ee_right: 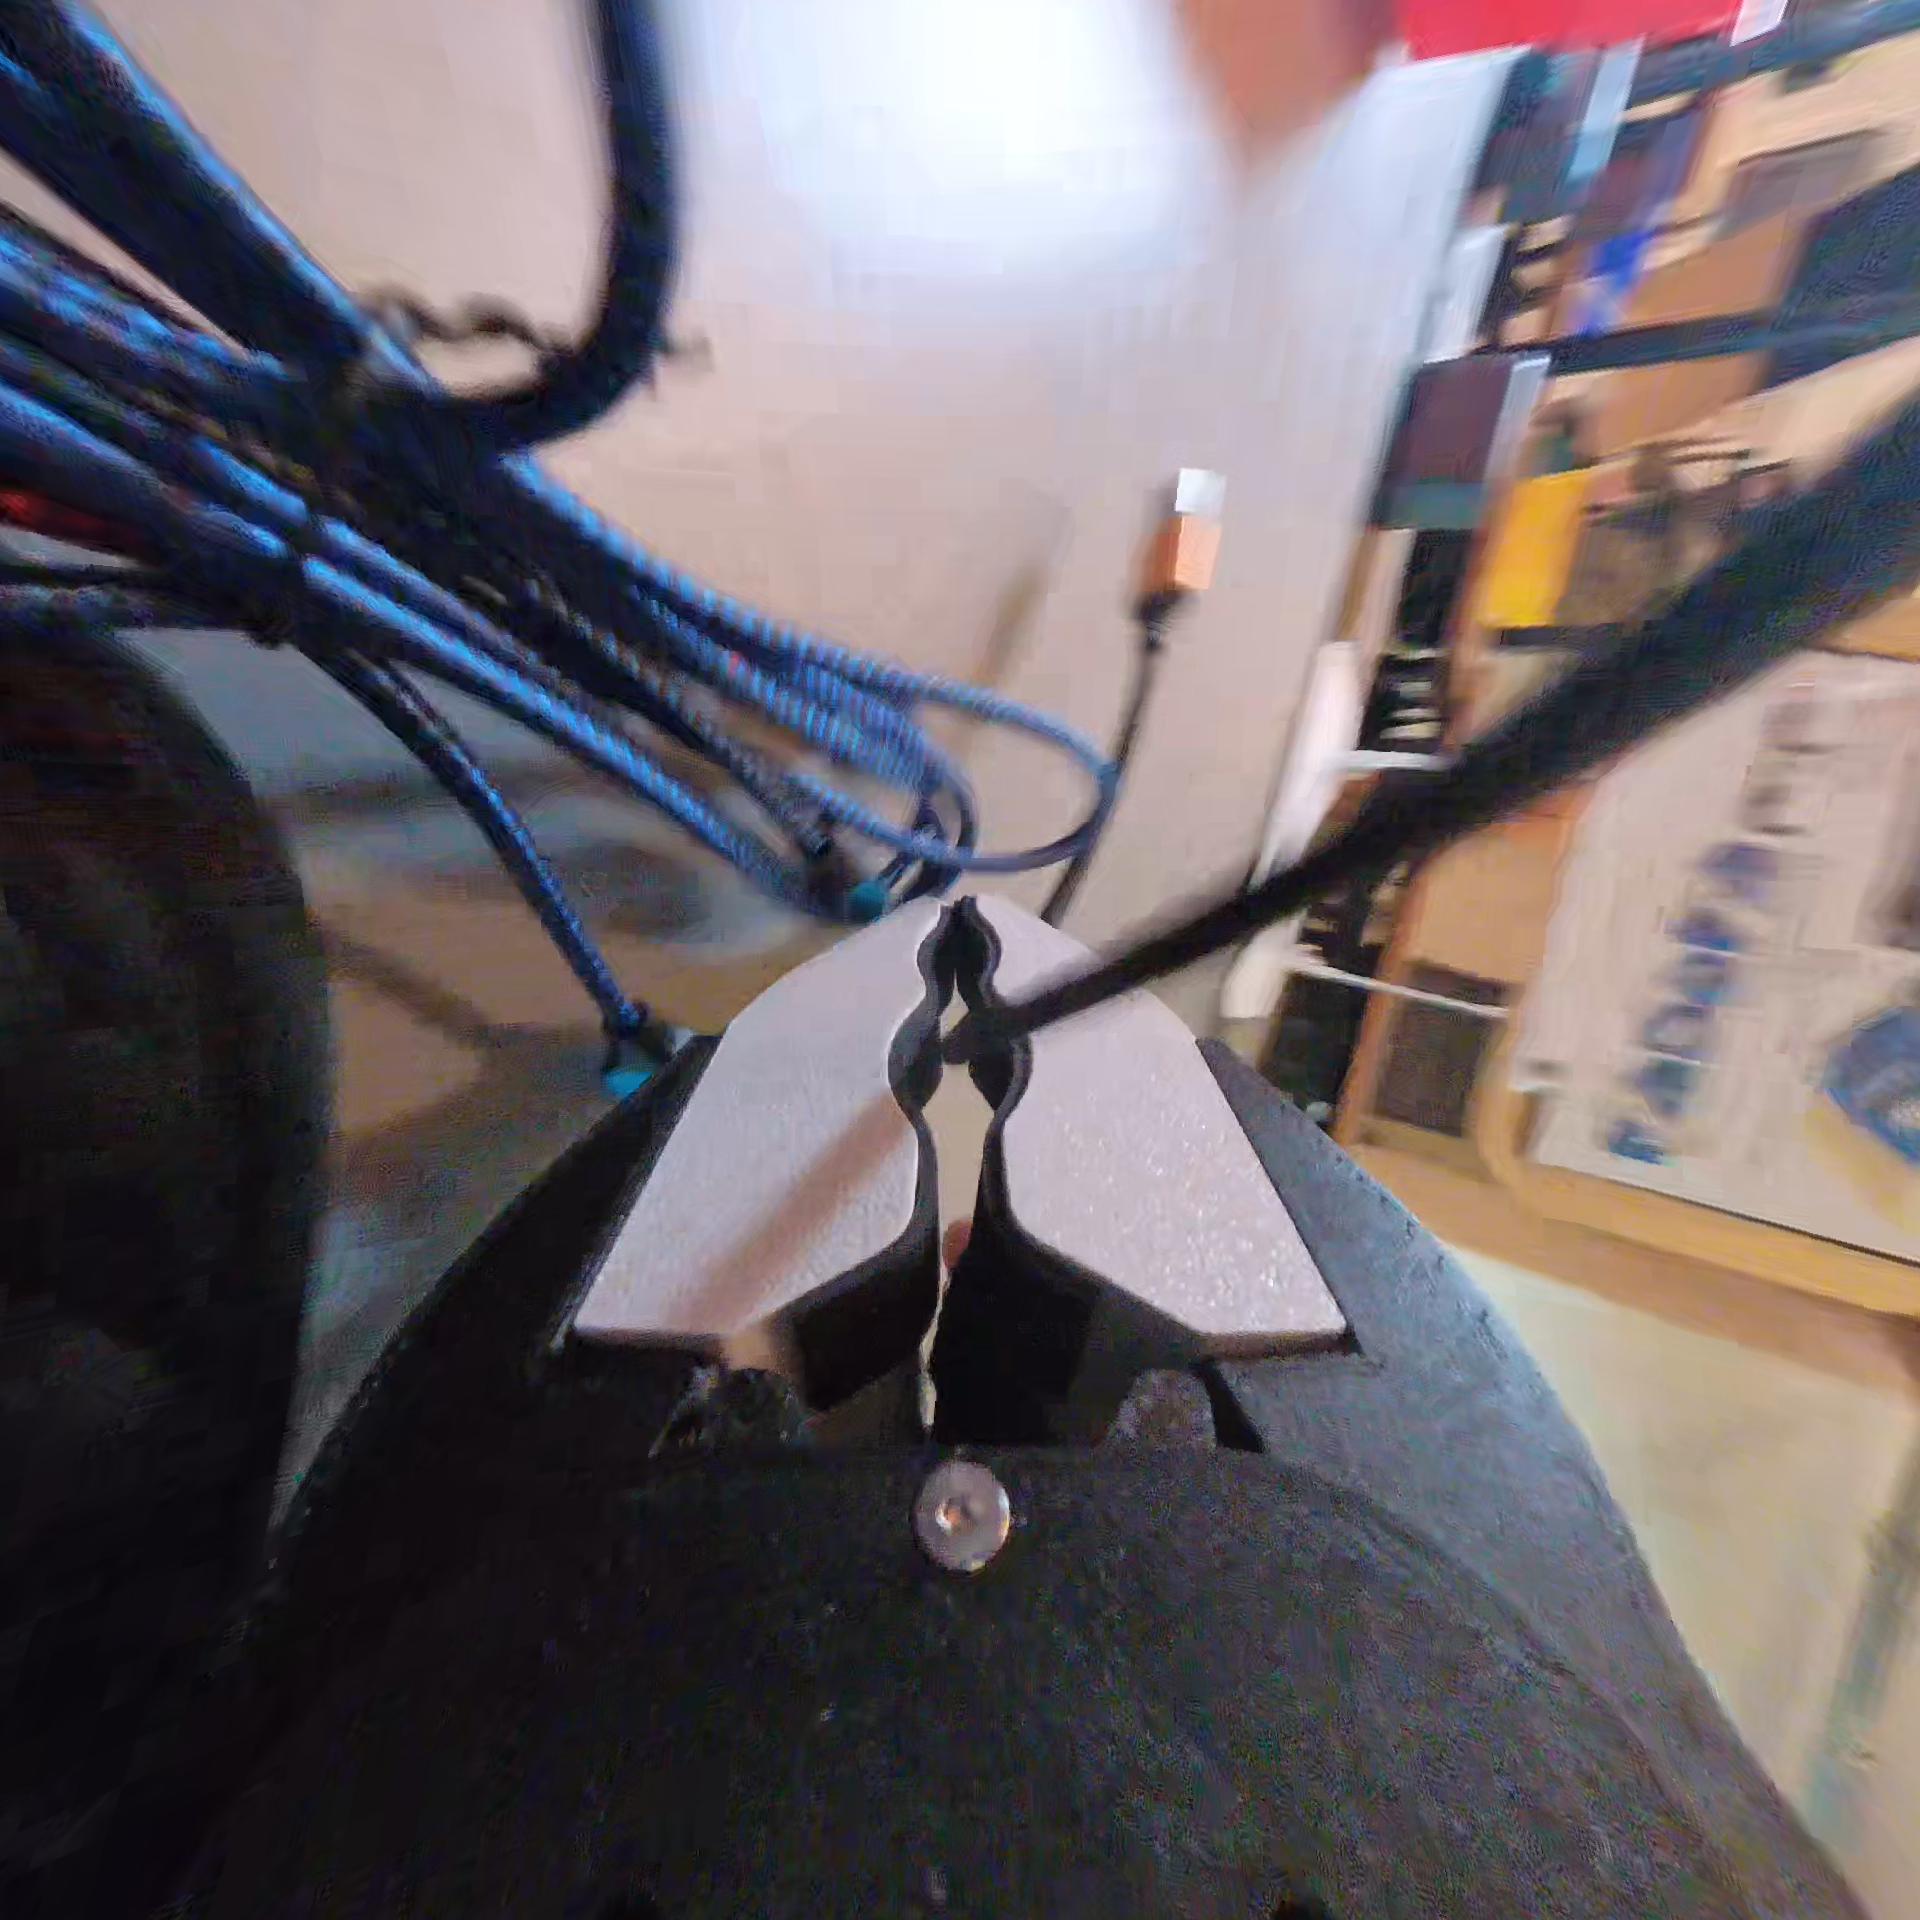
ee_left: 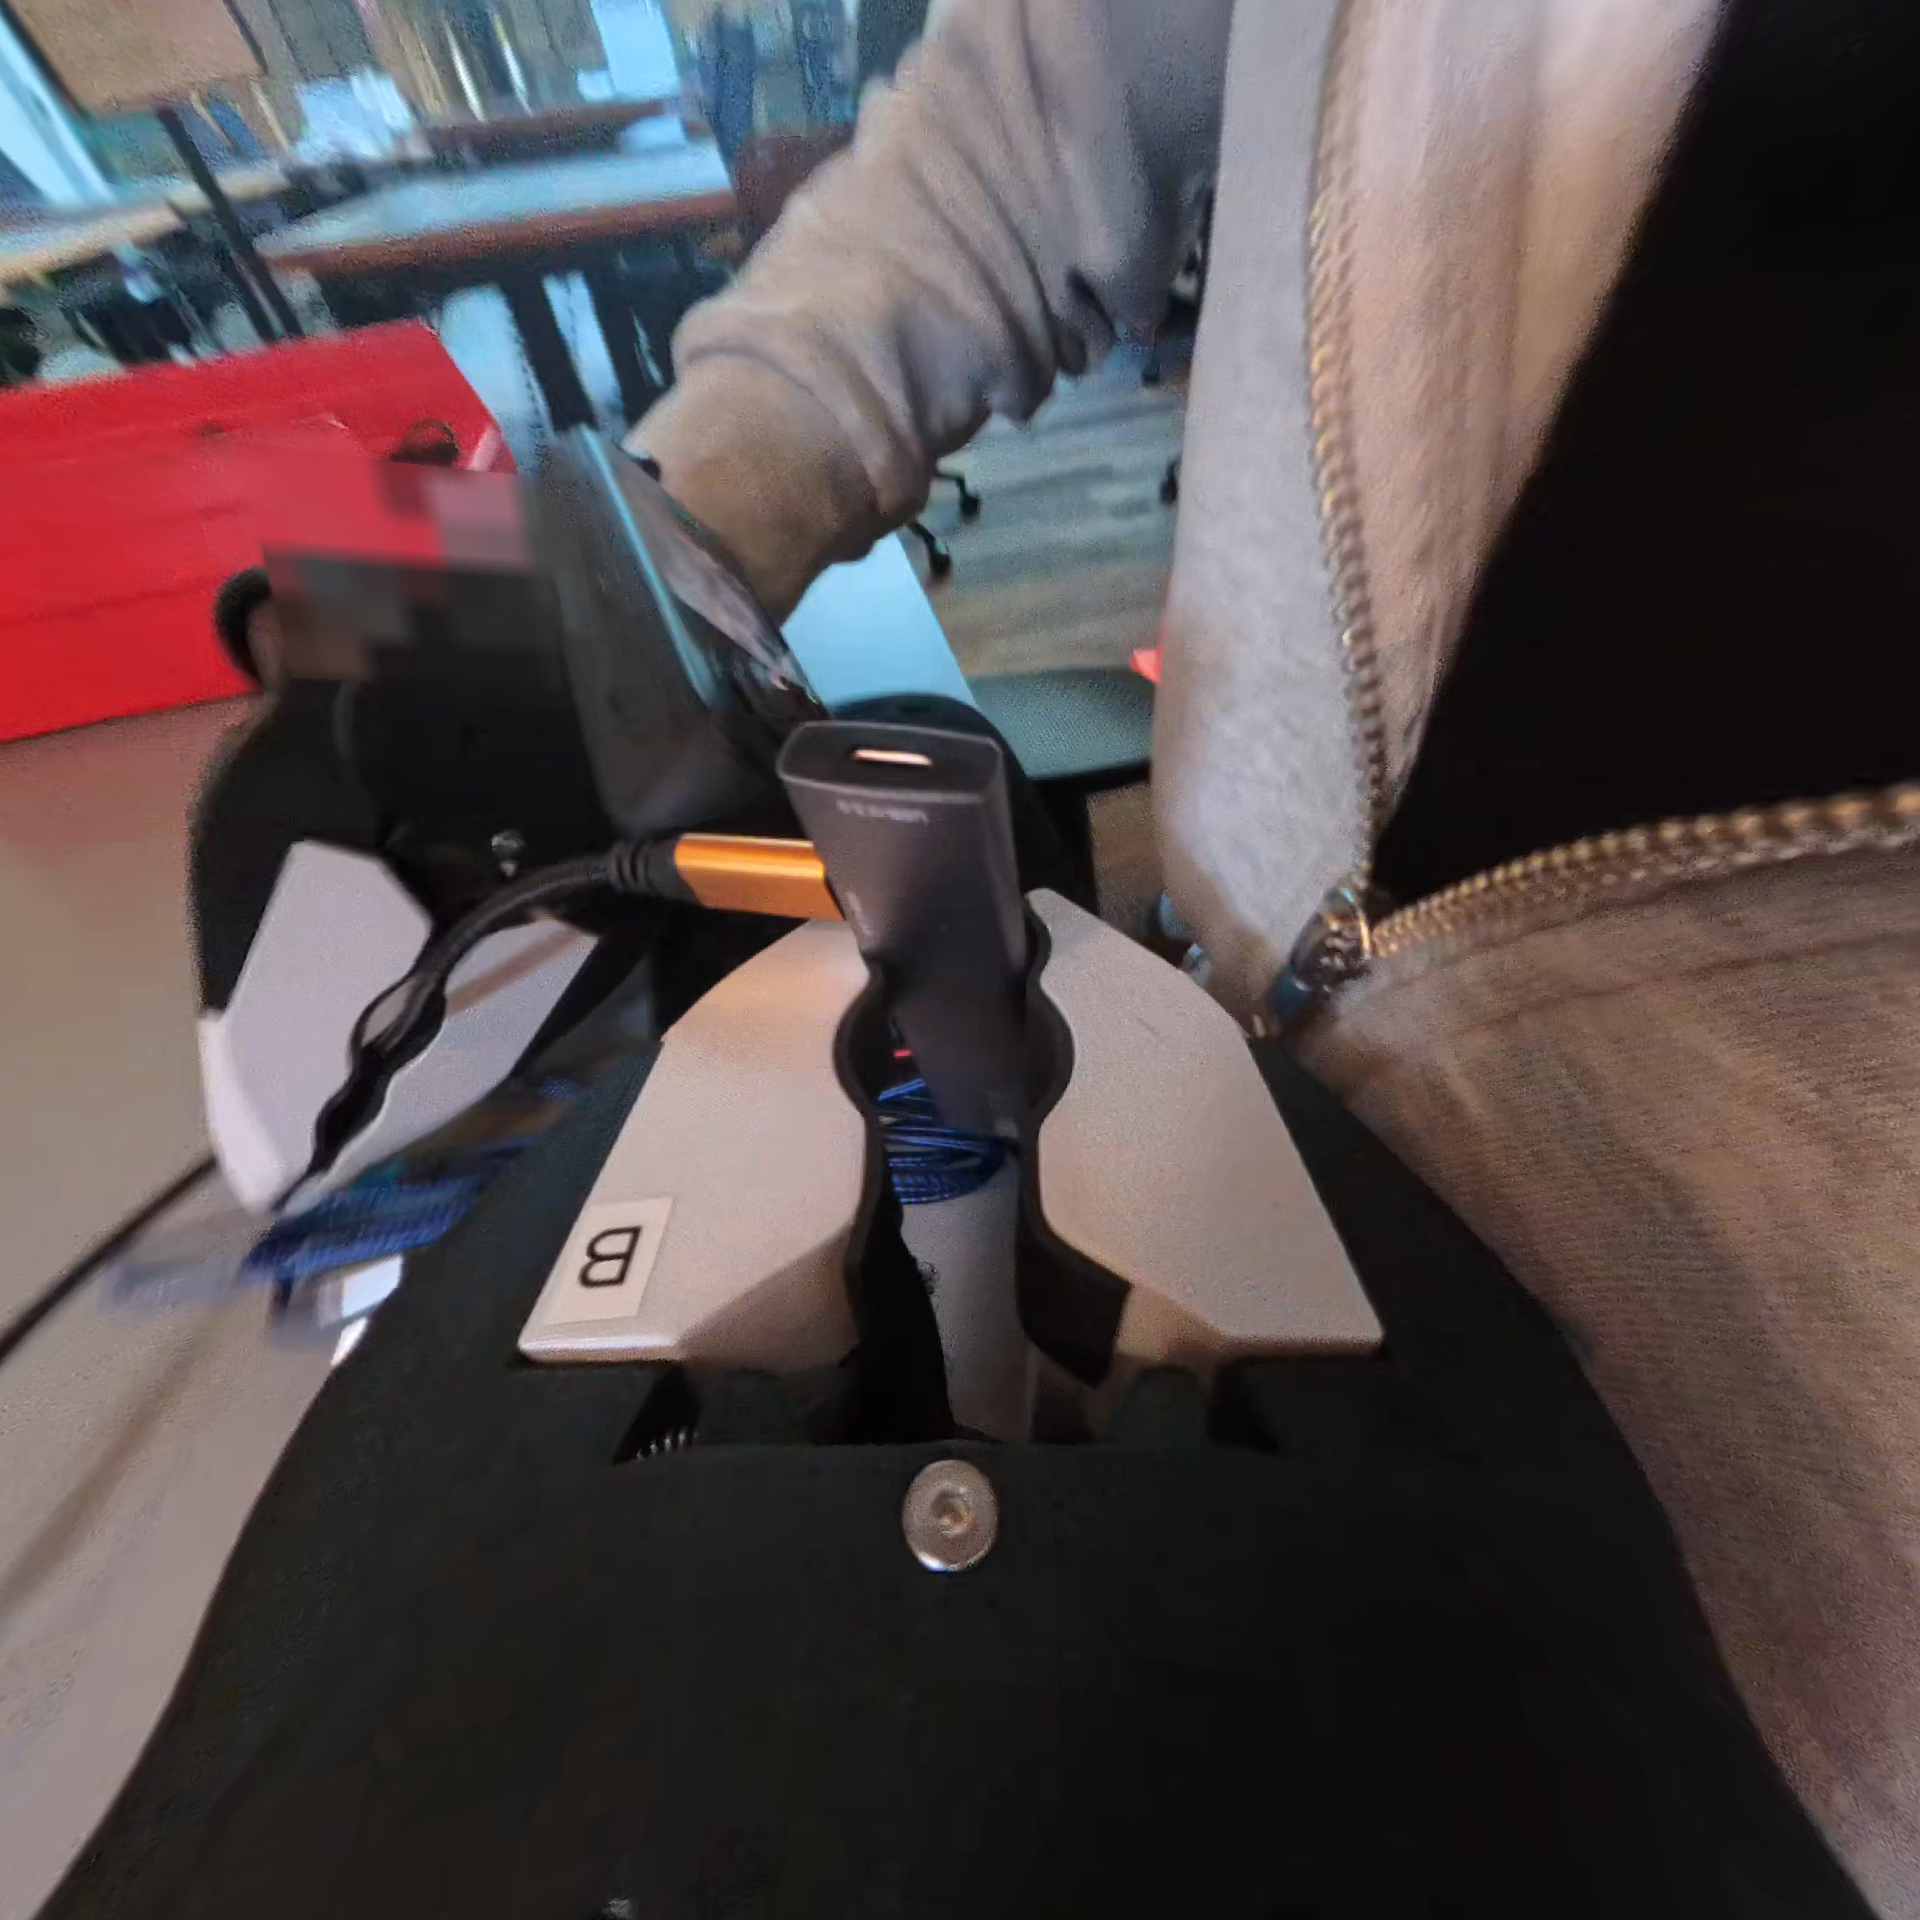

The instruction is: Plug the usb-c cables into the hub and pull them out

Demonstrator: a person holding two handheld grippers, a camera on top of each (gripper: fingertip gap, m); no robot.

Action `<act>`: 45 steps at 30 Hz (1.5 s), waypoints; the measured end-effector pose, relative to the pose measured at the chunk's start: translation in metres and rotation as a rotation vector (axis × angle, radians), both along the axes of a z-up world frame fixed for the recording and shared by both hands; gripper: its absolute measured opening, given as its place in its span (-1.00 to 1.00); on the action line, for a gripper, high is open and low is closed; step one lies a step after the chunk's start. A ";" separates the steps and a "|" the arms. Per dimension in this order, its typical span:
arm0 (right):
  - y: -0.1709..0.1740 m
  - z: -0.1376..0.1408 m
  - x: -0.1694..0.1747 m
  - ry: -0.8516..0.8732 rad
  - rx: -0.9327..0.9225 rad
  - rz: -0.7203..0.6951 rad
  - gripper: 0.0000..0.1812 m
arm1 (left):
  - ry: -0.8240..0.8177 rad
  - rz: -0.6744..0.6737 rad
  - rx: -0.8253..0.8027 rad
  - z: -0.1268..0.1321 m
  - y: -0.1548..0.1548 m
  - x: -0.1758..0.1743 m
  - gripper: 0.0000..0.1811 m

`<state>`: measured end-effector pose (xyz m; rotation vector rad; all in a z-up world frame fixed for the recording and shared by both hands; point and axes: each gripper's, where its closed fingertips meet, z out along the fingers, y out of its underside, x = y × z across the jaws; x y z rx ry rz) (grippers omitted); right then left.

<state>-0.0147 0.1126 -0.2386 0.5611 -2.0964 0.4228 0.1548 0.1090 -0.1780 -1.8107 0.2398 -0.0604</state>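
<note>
My left gripper [ee_left: 951, 940] is shut on a dark grey hub [ee_left: 904, 831] and holds it upright, one open port facing up. An orange USB-C plug [ee_left: 748, 875] with a black cable [ee_left: 488, 914] sits in the hub's left side. That cable runs down into my right gripper [ee_left: 343, 1049], seen at the left. In the right wrist view my right gripper [ee_right: 966, 920] is shut on the black braided cable [ee_right: 1351, 831], which runs off to the upper right. Another orange plug [ee_right: 1184, 545] with a bare silver tip lies loose on the table beyond. Blue braided cables [ee_right: 623, 665] hang in from the left.
A red box [ee_left: 156, 520] stands at the back left of the pale table [ee_left: 73, 935]. A person's grey zip hoodie [ee_left: 1299, 520] fills the right side, close to the hub. Shelves with boxes [ee_right: 1662, 520] stand past the table edge.
</note>
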 end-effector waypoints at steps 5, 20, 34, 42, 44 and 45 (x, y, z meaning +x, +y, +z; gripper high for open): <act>-0.021 0.050 0.013 0.029 -0.253 0.159 -1.00 | -0.108 0.107 0.122 0.021 -0.015 -0.034 -0.78; -0.022 0.113 0.093 -0.279 -0.588 0.387 -0.55 | -0.242 0.063 0.058 0.016 -0.014 -0.035 -0.78; -0.044 0.087 0.108 -0.104 -0.177 0.624 -0.78 | -0.161 0.069 -0.081 -0.001 -0.005 -0.029 -0.78; -0.048 0.082 0.105 0.092 -0.147 0.657 -0.87 | -0.172 0.062 -0.124 -0.006 -0.002 -0.028 -0.78; -0.049 0.081 0.104 0.124 -0.151 0.641 -0.87 | -0.186 0.062 -0.134 -0.008 -0.002 -0.029 -0.79; -0.049 0.080 0.103 0.129 -0.156 0.626 -0.87 | -0.192 0.065 -0.140 -0.008 -0.001 -0.030 -0.79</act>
